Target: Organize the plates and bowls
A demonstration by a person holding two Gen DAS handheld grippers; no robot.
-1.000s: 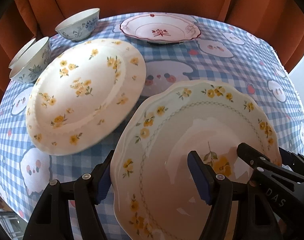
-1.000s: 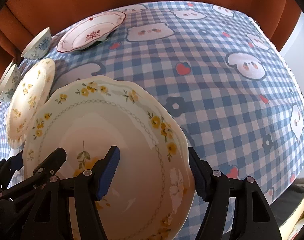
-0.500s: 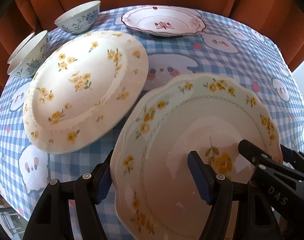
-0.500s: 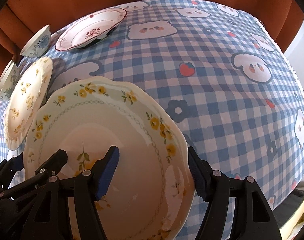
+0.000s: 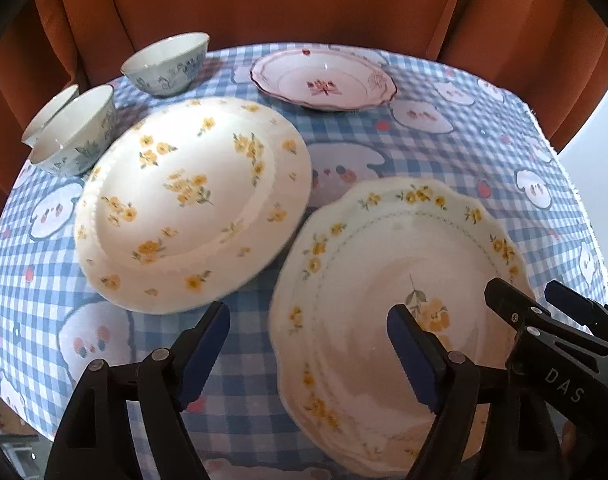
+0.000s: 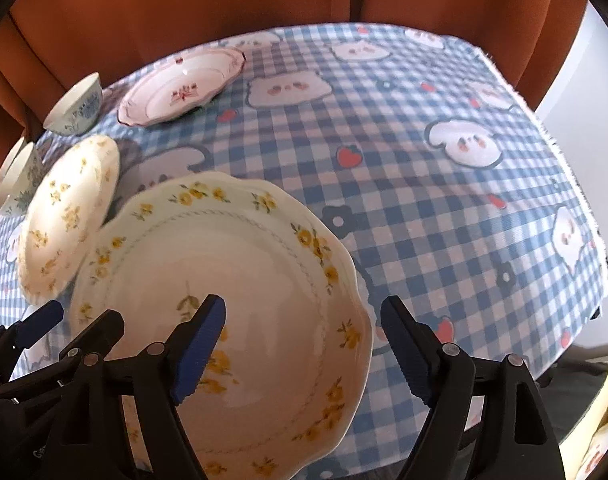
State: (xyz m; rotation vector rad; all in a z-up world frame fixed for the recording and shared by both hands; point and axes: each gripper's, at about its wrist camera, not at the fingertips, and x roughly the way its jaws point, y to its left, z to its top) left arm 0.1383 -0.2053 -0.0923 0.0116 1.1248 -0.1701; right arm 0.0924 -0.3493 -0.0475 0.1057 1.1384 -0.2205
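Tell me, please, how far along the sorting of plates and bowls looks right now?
Early. Done: two bowls sit nested at the left edge. In hand: nothing; the left gripper and right gripper have just been opening, jaws straddling opposite rims of the scalloped plate without pressing. Left: that plate, the yellow-flowered plate, the red-trimmed plate and a lone bowl lie unstacked.

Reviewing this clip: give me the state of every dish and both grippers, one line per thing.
Scalloped plate: right way up on the tablecloth, no pads pressing it.
Yellow-flower plate: upside down.
Red-rimmed plate: right way up.
Single bowl: upright.
Stacked bowls: nested, upright.
Left gripper: open, jaws just widened.
Right gripper: open, jaws just widened.
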